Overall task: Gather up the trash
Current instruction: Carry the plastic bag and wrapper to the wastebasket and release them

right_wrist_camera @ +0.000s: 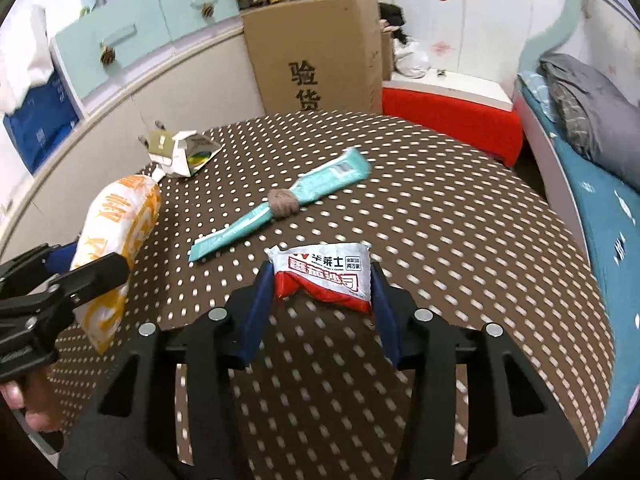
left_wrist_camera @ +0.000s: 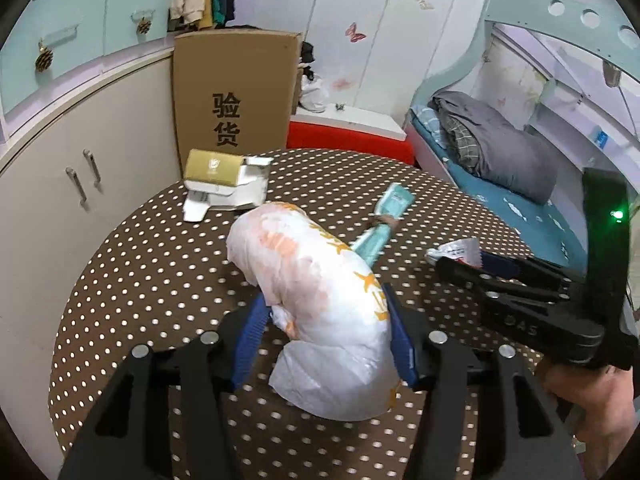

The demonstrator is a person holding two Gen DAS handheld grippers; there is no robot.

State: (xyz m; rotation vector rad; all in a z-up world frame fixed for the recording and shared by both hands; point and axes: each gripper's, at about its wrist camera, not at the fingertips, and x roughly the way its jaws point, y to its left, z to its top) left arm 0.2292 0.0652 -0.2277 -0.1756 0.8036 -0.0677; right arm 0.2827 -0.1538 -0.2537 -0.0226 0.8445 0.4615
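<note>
My left gripper (left_wrist_camera: 322, 300) is shut on a white and orange plastic bag (left_wrist_camera: 320, 292), which also shows at the left of the right wrist view (right_wrist_camera: 116, 232). My right gripper (right_wrist_camera: 322, 276) is shut on a red and white sauce packet (right_wrist_camera: 324, 276), held just above the dotted tablecloth; the packet also shows in the left wrist view (left_wrist_camera: 456, 254). A teal wrapper (right_wrist_camera: 288, 204) with a brown hair tie (right_wrist_camera: 283, 203) around it lies mid-table. A torn gold and white carton (left_wrist_camera: 224, 184) lies at the far left of the table.
The round table has a brown polka-dot cloth (right_wrist_camera: 440, 220). Behind it stand a tall cardboard box (left_wrist_camera: 236, 92), a red and white storage box (left_wrist_camera: 352, 132) and white cabinets (left_wrist_camera: 80, 152). A bed with grey bedding (left_wrist_camera: 500, 148) is on the right.
</note>
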